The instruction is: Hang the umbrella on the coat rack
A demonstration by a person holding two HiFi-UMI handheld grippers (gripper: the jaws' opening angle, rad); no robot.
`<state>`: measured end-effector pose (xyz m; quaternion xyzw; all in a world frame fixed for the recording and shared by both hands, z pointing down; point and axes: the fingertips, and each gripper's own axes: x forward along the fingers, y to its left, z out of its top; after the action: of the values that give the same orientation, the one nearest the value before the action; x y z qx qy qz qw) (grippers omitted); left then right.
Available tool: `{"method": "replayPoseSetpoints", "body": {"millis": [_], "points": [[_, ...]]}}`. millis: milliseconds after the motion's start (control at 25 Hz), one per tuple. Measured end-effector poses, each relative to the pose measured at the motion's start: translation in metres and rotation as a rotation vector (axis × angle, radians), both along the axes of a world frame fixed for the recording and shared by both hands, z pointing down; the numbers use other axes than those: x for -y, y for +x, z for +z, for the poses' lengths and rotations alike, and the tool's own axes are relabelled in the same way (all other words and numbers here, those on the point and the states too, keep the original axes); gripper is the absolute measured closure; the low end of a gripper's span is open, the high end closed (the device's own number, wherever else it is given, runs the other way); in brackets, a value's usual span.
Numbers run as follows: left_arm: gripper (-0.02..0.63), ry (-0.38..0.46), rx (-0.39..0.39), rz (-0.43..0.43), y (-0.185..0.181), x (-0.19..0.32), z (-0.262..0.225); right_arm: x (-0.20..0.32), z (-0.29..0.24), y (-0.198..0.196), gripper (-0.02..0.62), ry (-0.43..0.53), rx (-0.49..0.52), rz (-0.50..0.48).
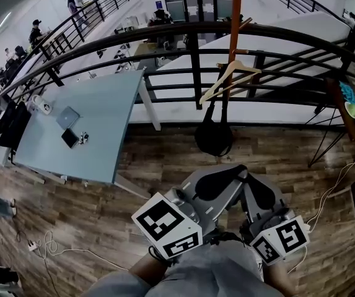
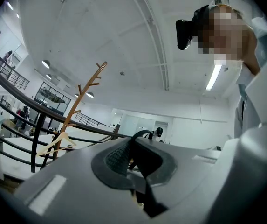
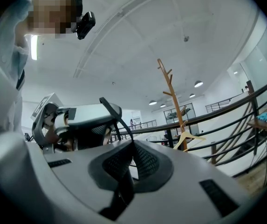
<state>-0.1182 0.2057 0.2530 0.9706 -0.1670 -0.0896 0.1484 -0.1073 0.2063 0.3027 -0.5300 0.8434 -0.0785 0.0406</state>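
Umbrella body isn't visible to me, only a thin black strap (image 3: 113,116), probably its loop, pinched in both closed tools, left gripper (image 2: 132,149) and right gripper (image 3: 132,155), held near me over the wood floor (image 1: 103,228), likely spreading it for the coat rack (image 1: 233,23) far ahead by the railing (image 1: 165,33).

Orange-brown wooden coat rack (image 1: 235,17) with a pale wood hanger (image 1: 230,79) and a black bag (image 1: 214,135). By the rack, black railing (image 1: 165,36). Left of it, a pale blue counter (image 1: 103,116). Below it, brown wood-grain floor (image 1: 165,159). Grey left gripper (image 2: 133,160) and right gripper (image 3: 132,164) have black ribbed fingers (image 3: 146,161), black-and-white patterned cubes (image 1: 168,224) and a thin black strap (image 3: 116,120).
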Motion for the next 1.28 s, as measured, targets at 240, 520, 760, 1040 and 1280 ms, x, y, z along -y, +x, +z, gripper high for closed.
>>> {"method": "replayPoseSetpoints", "body": {"millis": [240,520,760,1040,1280], "points": [[0.601,0.002,0.001,0.006,-0.010,-0.003,0.003,-0.004,0.004,-0.012,0.594,0.005,-0.029,0.025],[0.601,-0.009,-0.008,0.019,-0.012,-0.003,0.003,-0.006,0.005,-0.013,0.594,-0.005,-0.030,0.042],[0.601,-0.013,-0.005,0.018,-0.006,0.004,0.007,0.001,0.009,-0.007,0.594,-0.015,-0.023,0.038],[0.601,-0.009,-0.003,-0.002,0.011,0.022,0.008,0.020,0.010,0.010,0.594,-0.017,-0.002,0.012],[0.601,-0.005,-0.008,-0.037,0.036,0.047,0.003,0.046,0.005,0.035,0.594,-0.006,0.003,-0.026]]}}
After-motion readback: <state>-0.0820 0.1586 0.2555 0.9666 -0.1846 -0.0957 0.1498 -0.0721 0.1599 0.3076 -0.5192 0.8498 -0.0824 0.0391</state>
